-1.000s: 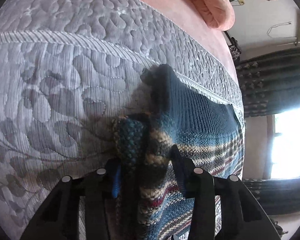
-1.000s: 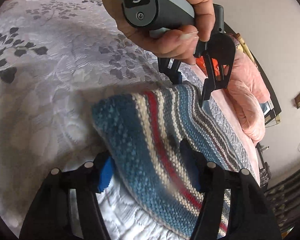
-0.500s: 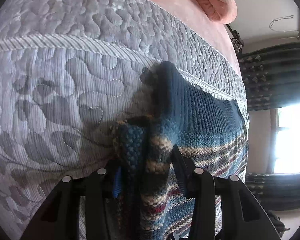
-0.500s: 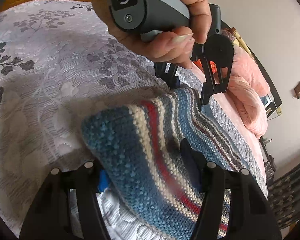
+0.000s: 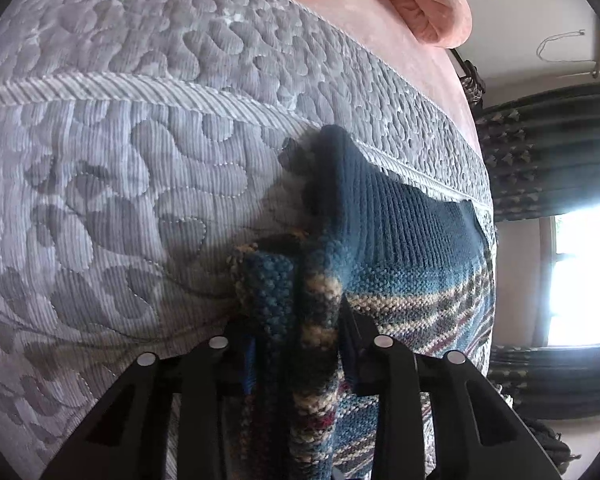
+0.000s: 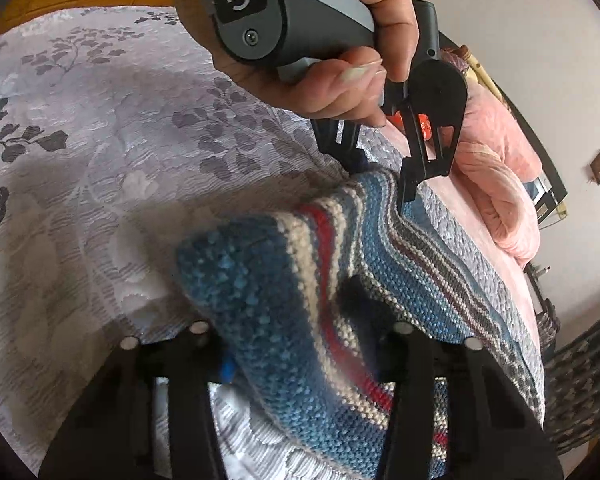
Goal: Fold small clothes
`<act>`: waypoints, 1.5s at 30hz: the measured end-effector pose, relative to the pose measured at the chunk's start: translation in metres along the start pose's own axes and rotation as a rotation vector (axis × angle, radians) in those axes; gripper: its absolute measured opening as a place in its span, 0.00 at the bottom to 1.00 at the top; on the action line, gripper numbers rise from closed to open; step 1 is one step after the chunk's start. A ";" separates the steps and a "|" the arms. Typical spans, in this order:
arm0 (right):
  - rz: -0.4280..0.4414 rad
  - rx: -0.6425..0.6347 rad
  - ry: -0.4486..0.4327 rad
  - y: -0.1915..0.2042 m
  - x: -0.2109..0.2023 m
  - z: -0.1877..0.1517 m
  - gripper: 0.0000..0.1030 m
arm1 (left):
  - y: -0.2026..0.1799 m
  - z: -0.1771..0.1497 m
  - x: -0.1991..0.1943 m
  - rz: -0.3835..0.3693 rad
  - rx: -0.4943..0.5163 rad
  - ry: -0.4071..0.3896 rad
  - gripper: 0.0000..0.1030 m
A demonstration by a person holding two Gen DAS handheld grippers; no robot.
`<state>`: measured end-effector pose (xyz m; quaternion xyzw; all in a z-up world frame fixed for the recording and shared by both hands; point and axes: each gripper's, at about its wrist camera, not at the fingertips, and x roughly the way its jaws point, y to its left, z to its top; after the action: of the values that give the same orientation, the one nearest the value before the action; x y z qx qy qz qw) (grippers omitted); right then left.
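Observation:
A small knitted sweater (image 5: 412,240), blue with cream, red and grey stripes, lies partly on the bed. In the left wrist view my left gripper (image 5: 300,344) is shut on a bunched edge of it, which stands up between the fingers. From the right wrist view, the striped sweater (image 6: 284,300) is raised off the cover and casts a shadow. My right gripper (image 6: 296,344) is shut on a thick fold at the near corner. A hand (image 6: 340,80) holds the left gripper (image 6: 374,178), which pinches the far corner.
The bed has a lilac quilted cover (image 5: 120,200) with a leaf pattern (image 6: 80,160). A pink blanket and rolled pillow (image 6: 500,208) lie beyond the sweater. Dark curtains (image 5: 548,152) and a bright window (image 5: 584,272) stand past the bed's edge.
Both grippers keep their hold on the sweater and have shifted a little together across the bed cover. The sweater's lifted edge stays stretched between them.

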<state>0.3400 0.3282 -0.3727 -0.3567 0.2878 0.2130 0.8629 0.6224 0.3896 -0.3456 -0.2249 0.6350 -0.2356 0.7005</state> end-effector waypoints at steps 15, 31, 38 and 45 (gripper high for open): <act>0.045 0.174 -0.024 -0.043 -0.034 0.008 0.21 | -0.045 0.002 -0.029 0.115 -0.009 -0.006 0.23; 0.028 0.325 -0.096 -0.114 -0.085 0.009 0.20 | -0.132 0.011 -0.061 0.197 0.070 -0.039 0.21; 0.027 0.391 -0.120 -0.143 -0.102 0.001 0.19 | -0.167 0.013 -0.066 0.235 0.092 -0.050 0.20; 0.014 0.433 -0.135 -0.167 -0.115 -0.011 0.18 | -0.207 0.015 -0.064 0.264 0.134 -0.057 0.20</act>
<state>0.3463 0.1922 -0.2218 -0.1462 0.2710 0.1755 0.9351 0.6225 0.2661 -0.1671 -0.0985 0.6219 -0.1768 0.7565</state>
